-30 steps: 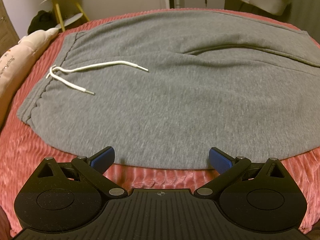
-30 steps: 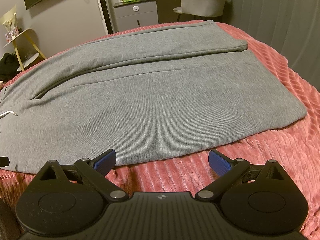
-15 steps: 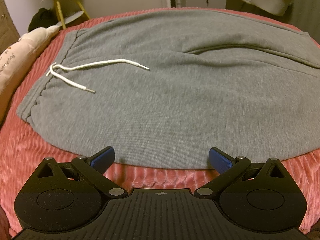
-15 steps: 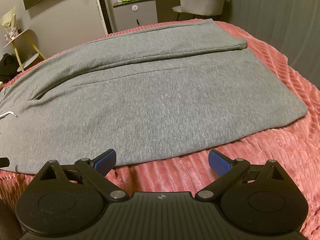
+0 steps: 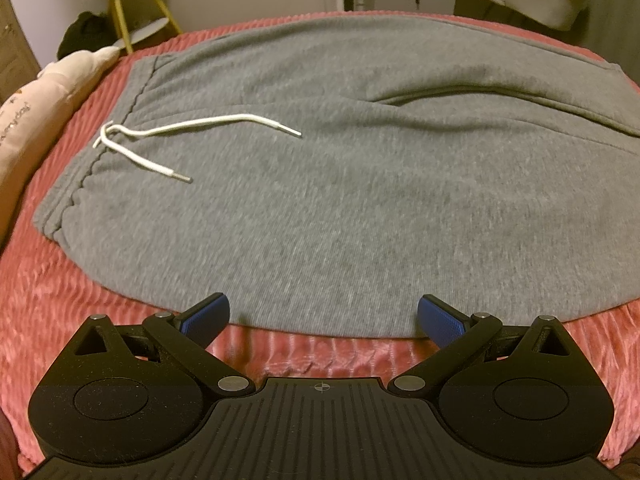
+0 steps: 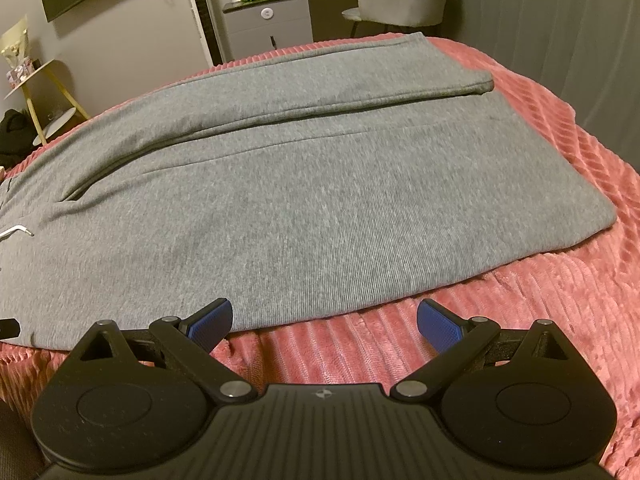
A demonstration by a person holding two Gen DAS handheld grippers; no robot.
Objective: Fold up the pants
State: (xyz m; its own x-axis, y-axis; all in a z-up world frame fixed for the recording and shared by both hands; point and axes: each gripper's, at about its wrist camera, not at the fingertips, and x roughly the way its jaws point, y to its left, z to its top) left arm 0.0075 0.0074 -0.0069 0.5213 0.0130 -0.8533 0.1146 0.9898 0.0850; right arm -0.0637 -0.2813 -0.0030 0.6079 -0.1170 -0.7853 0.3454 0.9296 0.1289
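The bed (image 5: 48, 296), under its ribbed pink cover, is carrying the grey pants (image 5: 340, 208), which are lying flat and unfolded with their long axis running left to right across both views: waistband toward the left, leg ends toward the right, one leg lying behind the other. The near long edge of the pants is sitting just ahead of both tools. The left gripper (image 5: 323, 318) is hovering with its jaws spread wide by the waist half of that edge, so it is the nearer one to the waistband, while the right gripper (image 6: 324, 319), also spread wide and holding nothing, is facing the leg half, with the near hem (image 6: 592, 216) off to its right. A likely first fold would be lifting this near edge over toward the far side. The white drawstring (image 5: 168, 140) is lying loose on the fabric near the waistband. The pillow (image 5: 36, 108) at far left is showing small writing, too cut off and blurred to be read with confidence.
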